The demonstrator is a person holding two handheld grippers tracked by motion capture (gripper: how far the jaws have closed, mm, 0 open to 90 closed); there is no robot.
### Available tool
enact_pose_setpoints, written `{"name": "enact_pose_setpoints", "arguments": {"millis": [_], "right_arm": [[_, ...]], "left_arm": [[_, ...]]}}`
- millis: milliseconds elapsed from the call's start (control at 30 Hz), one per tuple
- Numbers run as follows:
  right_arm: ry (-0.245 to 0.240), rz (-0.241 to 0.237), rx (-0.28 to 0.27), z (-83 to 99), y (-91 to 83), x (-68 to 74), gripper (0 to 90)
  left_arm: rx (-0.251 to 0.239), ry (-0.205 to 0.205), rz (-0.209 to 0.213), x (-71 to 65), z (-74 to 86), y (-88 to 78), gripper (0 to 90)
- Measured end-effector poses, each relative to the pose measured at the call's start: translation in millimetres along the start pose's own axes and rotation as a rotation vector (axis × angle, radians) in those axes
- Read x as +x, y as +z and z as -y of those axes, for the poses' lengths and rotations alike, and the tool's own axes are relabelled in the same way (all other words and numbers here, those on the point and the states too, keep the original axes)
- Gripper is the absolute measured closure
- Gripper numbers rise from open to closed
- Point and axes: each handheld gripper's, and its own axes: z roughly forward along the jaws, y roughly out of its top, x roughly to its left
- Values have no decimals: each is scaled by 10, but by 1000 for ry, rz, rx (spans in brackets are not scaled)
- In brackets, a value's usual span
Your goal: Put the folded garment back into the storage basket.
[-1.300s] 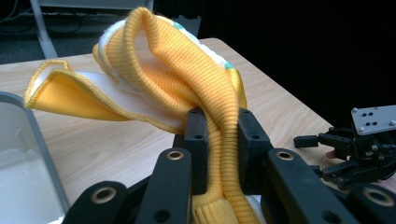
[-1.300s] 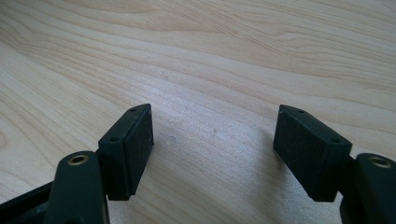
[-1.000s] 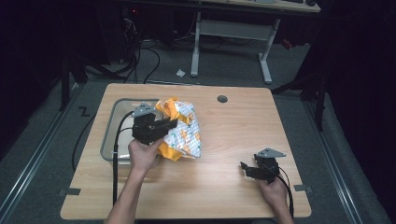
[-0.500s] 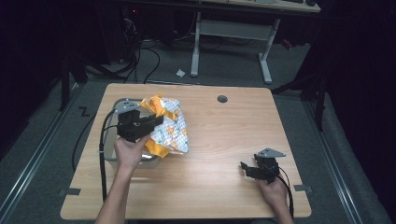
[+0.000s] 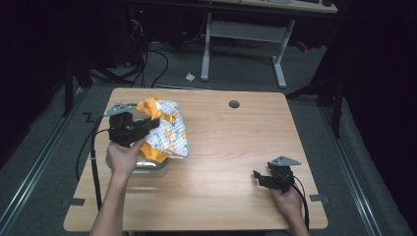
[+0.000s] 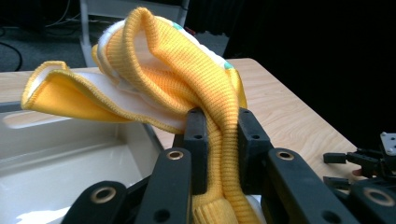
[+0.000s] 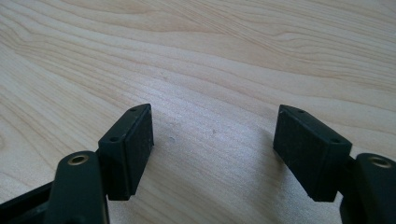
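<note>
Left tongs [image 5: 147,125] clamped tight on a fold of yellow knit cloth [image 6: 219,140], pads pinching it, forearm reaching in from the bottom edge, hand raised off the bench. Right tongs [image 5: 260,178] low near the bench surface, jaws spread wide with nothing between, hand at rest.

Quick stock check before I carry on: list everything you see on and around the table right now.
garment: one, yellow knit with white patterned fabric, bunched at the table's left, hanging over the tray
tray: one, white, left side of the table, under the garment
table: one, light wood, with a round hole near the far edge
desk frame: one, white legs, on the floor beyond the table
scrap: one, white, on the grey floor
left gripper: one, black, shut on the garment's yellow ribbed edge
right gripper: one, black, jaws open over bare wood at the near right
</note>
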Motion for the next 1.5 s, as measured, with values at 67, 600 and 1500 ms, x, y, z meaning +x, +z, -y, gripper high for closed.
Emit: {"name": "enact_pose_setpoints", "arguments": {"millis": [67,600,1500], "right_arm": [[0,0,0,0,0,0,290],[0,0,0,-1,1,0,290],[0,0,-1,-1,1,0,289]], "left_arm": [[1,-5,-12,40,-11,-27,776],[42,2,-44,201,-24,-47,776],[137,10,-149,471,75,89,774]]}}
